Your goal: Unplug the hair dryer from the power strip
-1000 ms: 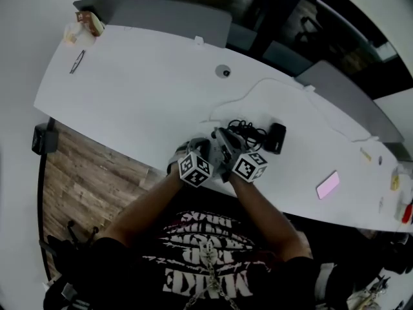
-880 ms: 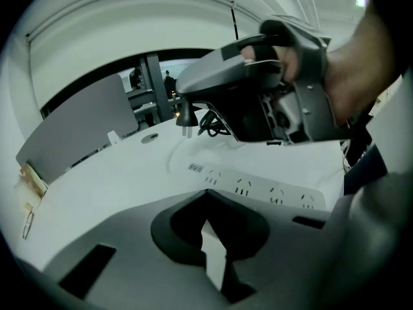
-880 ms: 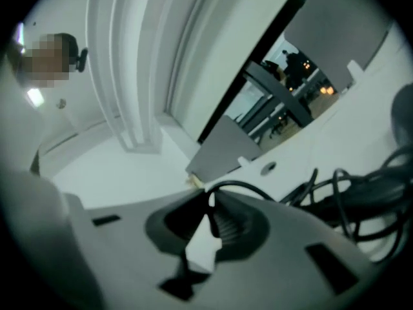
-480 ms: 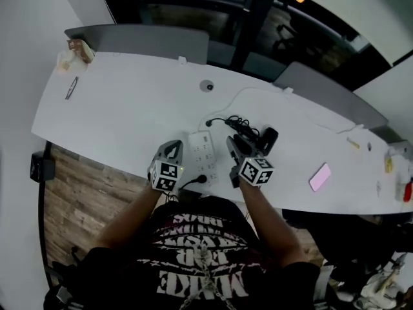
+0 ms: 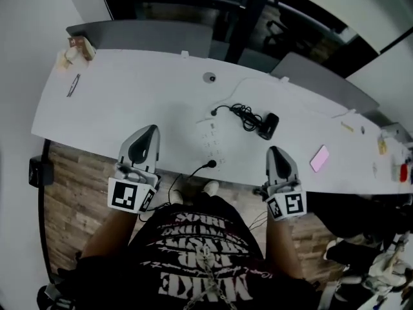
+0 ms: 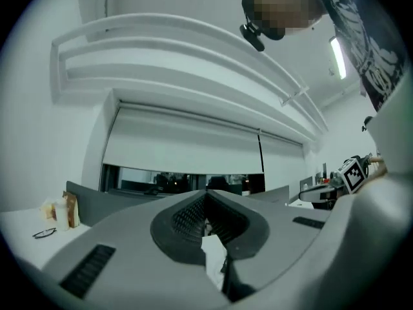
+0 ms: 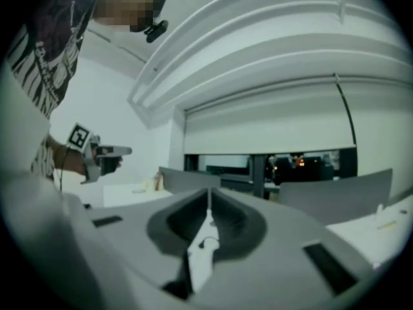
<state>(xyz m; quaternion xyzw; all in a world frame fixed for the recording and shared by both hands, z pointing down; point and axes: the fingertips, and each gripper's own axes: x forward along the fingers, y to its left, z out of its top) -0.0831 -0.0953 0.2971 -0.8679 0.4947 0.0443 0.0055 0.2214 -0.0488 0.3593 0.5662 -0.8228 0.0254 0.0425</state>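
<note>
my left tongs (image 5: 152, 129) sat pinched, empty; right tongs (image 5: 275, 150) were closing on nothing — black hair dryer (image 5: 268, 125) lay on the white table (image 5: 129, 95), plug (image 5: 213, 113) apparently free of the white power strip (image 5: 211, 141); job looked done.

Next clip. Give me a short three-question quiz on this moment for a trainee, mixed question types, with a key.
1. True or false: in the head view, the hair dryer lies on the table, right of the power strip.
2. Multiple choice: the phone near the table's right end is A) pink, B) green, C) black.
3. Short answer: how does the hair dryer's cord lie?
Key: 1 true; 2 A; 3 bunched in a loose tangle just left of the hair dryer.
</note>
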